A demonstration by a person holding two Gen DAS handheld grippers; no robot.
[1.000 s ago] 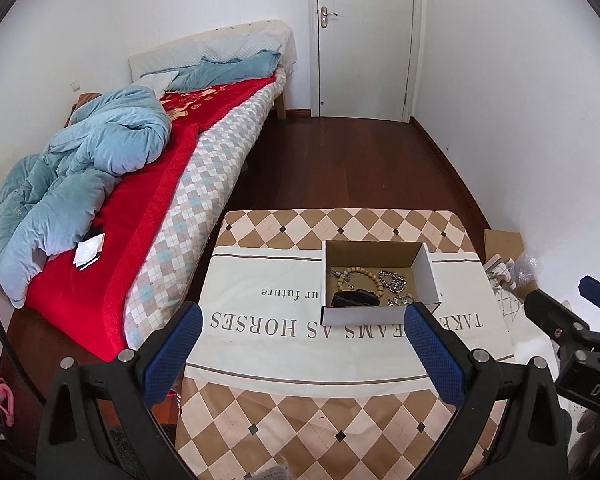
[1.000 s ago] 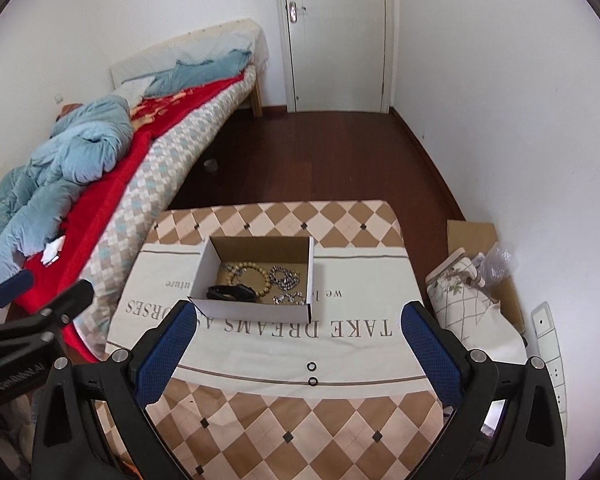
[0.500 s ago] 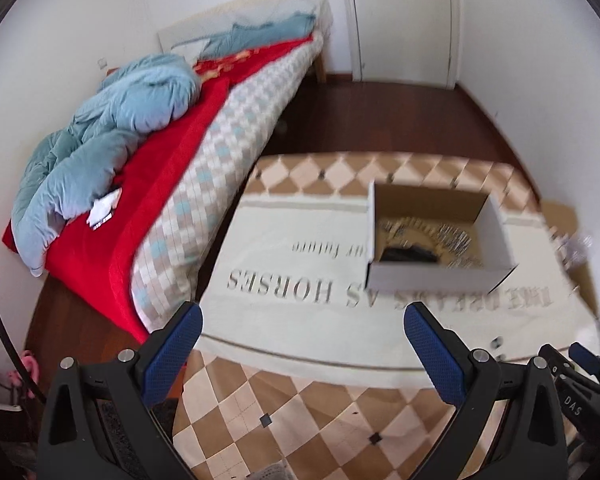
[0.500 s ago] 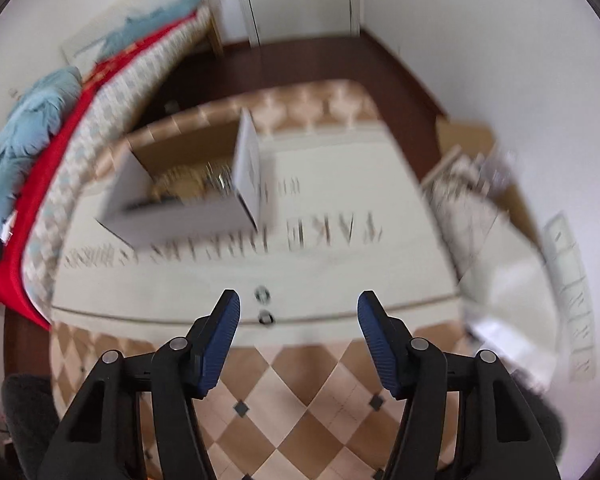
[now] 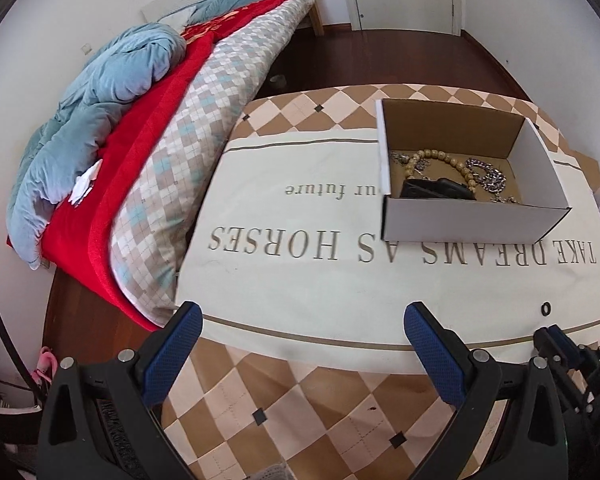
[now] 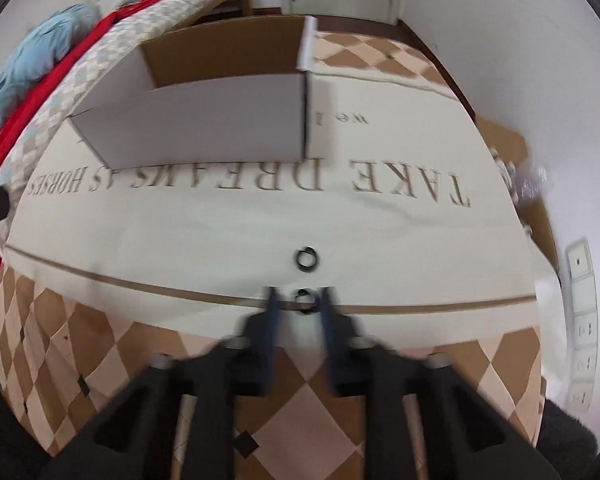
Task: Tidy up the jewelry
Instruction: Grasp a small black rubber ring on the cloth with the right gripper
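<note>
An open cardboard box [image 5: 476, 216] stands on the table and holds a wooden bead bracelet [image 5: 440, 160], silver chains [image 5: 488, 174] and a black item [image 5: 436, 190]. The box also shows in the right wrist view [image 6: 204, 120]. Two small black rings lie on the cloth: the far ring [image 6: 307, 258] and the near ring [image 6: 304, 301]. My right gripper [image 6: 300, 300] is low over the table, its jaws narrowed to either side of the near ring; motion blur hides whether they touch it. My left gripper [image 5: 300, 336] is wide open and empty above the table's front.
The table [image 5: 300, 420] carries a checked cloth with a cream printed panel. A bed [image 5: 172, 128] with red cover and blue duvet stands to the left. A cardboard piece and bags [image 6: 520, 168] lie by the right wall. One ring [image 5: 545, 308] shows in the left wrist view.
My right gripper has dropped toward the table and narrowed its jaws around the near ring. My left gripper has moved forward and lower, still wide open.
</note>
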